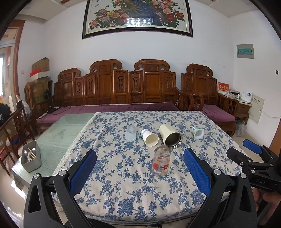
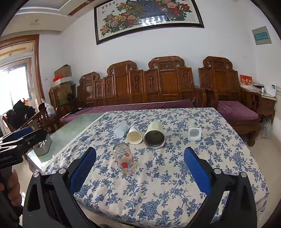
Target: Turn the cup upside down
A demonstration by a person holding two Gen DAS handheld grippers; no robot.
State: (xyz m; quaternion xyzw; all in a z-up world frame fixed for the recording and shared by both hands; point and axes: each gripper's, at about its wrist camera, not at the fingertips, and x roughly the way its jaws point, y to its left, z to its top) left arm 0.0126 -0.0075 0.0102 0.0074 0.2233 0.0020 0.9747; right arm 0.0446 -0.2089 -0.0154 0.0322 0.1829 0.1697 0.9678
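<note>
Nearest the cameras, the left gripper (image 1: 139, 168) is held with its blue-padded fingers (image 1: 82, 172) spread wide and nothing between them, above the near edge of the table; the right gripper (image 2: 139, 168) is held likewise, its fingers (image 2: 196, 172) released and empty. In the left wrist view the right gripper is also seen at the far right edge, and in the right wrist view the left gripper is seen at the far left edge. The table is covered by a blue floral tablecloth (image 1: 123, 193). On the cloth, just beyond the fingertips, a glass cup (image 1: 161, 161) printed with red flowers is seen standing with its wider end on the cloth and its narrower end up; it is touched by neither gripper. Behind it, four cups are laid on their sides in a row: a translucent plastic cup (image 1: 131, 133) at the left, a white paper cup (image 1: 149, 137) beside it, a cream tumbler (image 1: 170, 136) with a dark steel interior close behind the glass cup, and a small white cup (image 1: 198, 132) set apart at the right. A grey utensil holder (image 1: 31, 158) is placed on the uncovered glass tabletop at the left. Farther back, a carved wooden sofa (image 1: 123, 84) with purple cushions is set against the wall, and a framed flower painting (image 1: 137, 15) is hung above it.
</note>
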